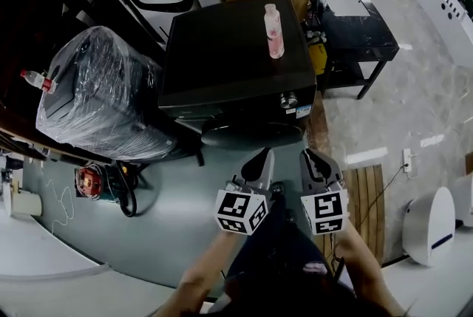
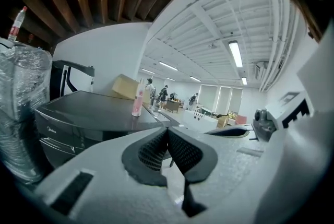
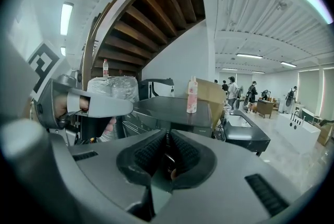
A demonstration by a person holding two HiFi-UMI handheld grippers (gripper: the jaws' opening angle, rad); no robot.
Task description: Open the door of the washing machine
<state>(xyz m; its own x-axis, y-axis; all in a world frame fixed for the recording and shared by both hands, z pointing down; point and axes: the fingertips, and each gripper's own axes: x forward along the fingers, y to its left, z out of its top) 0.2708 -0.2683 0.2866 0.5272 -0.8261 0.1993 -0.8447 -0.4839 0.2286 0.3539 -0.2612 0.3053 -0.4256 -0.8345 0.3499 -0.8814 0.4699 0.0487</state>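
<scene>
Little print is coming through legibly

A small brand word [image 2: 50, 122] on the washing machine [image 2: 88, 113] is seemingly reading "Midea"; black-and-white square markers [image 1: 240, 210] are showing on the cubes of the left gripper [image 1: 262, 157] and right gripper [image 1: 310, 157]; the machine's front sticker [image 1: 303, 111] and the pink bottle [image 1: 274, 31] label are appearing too small to read.

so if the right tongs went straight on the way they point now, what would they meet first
Most likely the front of the black washing machine, near its door, though depth is hard to judge.
</scene>
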